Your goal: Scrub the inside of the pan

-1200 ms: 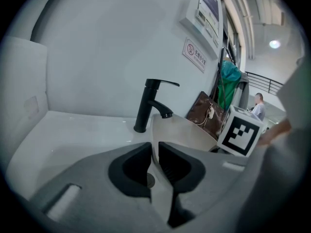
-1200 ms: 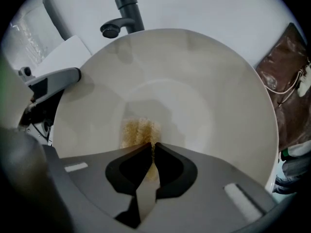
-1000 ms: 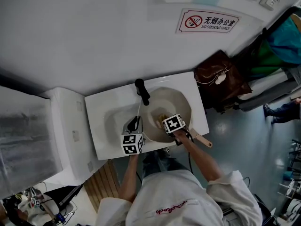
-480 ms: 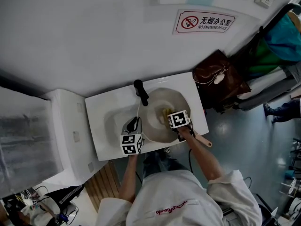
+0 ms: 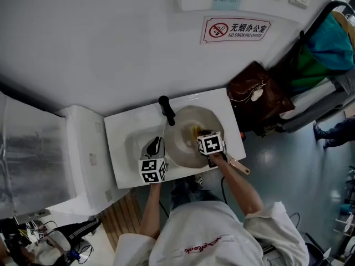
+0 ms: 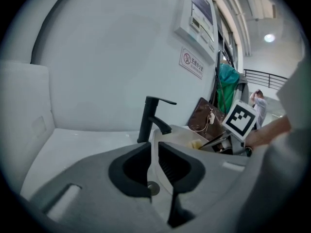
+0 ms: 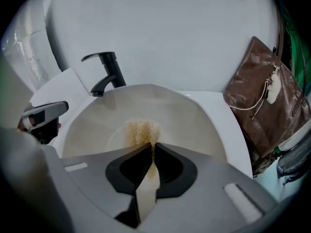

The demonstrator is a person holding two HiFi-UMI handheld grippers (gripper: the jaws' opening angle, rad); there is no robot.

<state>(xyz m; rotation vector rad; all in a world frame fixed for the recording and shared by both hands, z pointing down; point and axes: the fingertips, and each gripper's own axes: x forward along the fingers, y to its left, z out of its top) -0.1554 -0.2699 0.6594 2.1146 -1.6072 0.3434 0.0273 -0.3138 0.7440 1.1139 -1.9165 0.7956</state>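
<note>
The left gripper [image 6: 154,164] is clenched on the rim of the cream round pan [image 5: 186,122], which lies on the white washbasin [image 5: 119,131], apparently to steady it, while the right gripper [image 7: 150,152] pinches a yellowish scrubbing pad [image 7: 142,131] against the pan's inside.

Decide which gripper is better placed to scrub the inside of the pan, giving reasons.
Right. The right gripper is shut on the scouring pad, which rests inside the pan; the left gripper is clamped on the pan's rim, steadying it.
</note>
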